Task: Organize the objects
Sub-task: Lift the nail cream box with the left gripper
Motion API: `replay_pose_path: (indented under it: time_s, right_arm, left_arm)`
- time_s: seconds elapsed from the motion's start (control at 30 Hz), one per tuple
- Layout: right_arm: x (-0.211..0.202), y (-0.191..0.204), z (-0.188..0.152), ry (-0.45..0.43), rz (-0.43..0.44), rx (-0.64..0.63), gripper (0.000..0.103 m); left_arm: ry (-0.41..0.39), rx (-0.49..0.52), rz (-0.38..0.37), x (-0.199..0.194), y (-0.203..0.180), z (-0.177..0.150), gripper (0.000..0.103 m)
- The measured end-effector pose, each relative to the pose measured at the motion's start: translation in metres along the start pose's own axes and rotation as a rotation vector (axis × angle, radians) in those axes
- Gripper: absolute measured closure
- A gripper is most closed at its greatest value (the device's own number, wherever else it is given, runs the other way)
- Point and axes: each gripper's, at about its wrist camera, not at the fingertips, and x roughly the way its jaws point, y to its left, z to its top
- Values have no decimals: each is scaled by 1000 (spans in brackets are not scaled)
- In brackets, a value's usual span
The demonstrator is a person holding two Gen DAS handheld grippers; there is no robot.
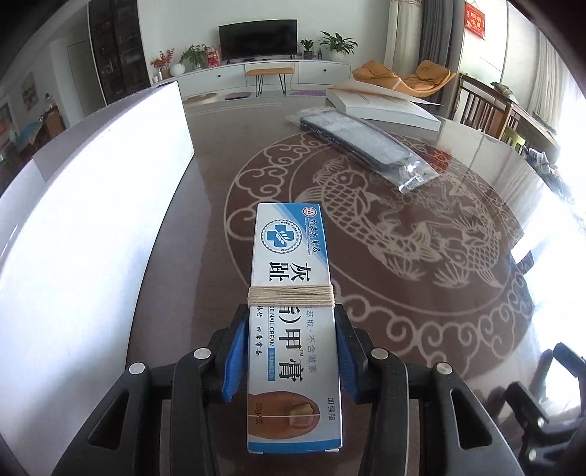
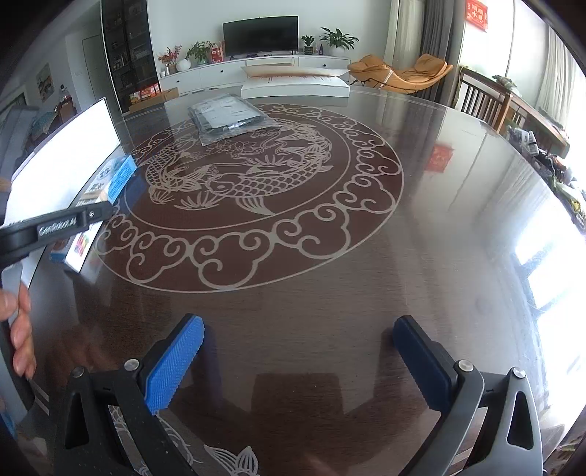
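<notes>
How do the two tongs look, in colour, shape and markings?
Both the left tongs and the right tongs have black plastic arms with triangular cut-outs and silver round screws. Their fingers carry blue pads with a fine ribbed texture. One arm bears white lettering, too blurred to read surely.

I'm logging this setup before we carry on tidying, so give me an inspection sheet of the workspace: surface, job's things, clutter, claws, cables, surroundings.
Surface: dark glossy round table with a pale fish and cloud pattern; strong window glare.
Job's things: nail cream box, wound with twine, held in the left claw; bagged black item lying flat further back; white box at the left; flat white box at the far edge.
Clutter: nothing seen on the table beyond these.
Claws: left claw shut on the nail cream box; right claw open, empty, above bare table.
Cables: nothing seen.
Surroundings: living room with TV, plants, orange lounge chair, wooden chair.
</notes>
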Motion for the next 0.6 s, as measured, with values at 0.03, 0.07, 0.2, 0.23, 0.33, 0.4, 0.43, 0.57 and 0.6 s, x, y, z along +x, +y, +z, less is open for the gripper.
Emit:
replay_pose_path:
  time_s: [0.03, 0.07, 0.2, 0.23, 0.33, 0.4, 0.43, 0.57, 0.6]
  right_arm:
    - [0, 0, 0, 0, 0, 0, 0]
    - [0, 0, 0, 0, 0, 0, 0]
    - [0, 0, 0, 0, 0, -1, 0]
    - [0, 0, 0, 0, 0, -1, 0]
    - [0, 0, 0, -1, 2, -1, 0]
    - [0, 1, 0, -1, 2, -1, 0]
    - [0, 1, 0, -1, 2, -2, 0]
    - [0, 1, 0, -1, 3, -2, 0]
    - [0, 0, 0, -1, 3, -2, 0]
  left_arm:
    - [-2, 4, -4, -6, -1, -7, 56]
    - [-4, 8, -7, -10, -1, -14, 47]
    - [12, 11, -5, -8, 5, -23, 0]
    - [10, 11, -7, -8, 6, -23, 0]
    - [23, 13, -6, -6, 4, -22, 0]
    - [33, 16, -7, -5, 1, -20, 0]
    - [30, 21, -10, -4, 0, -19, 0]
    - [8, 29, -17, -5, 1, -21, 0]
    - [2, 29, -16, -5, 1, -21, 0]
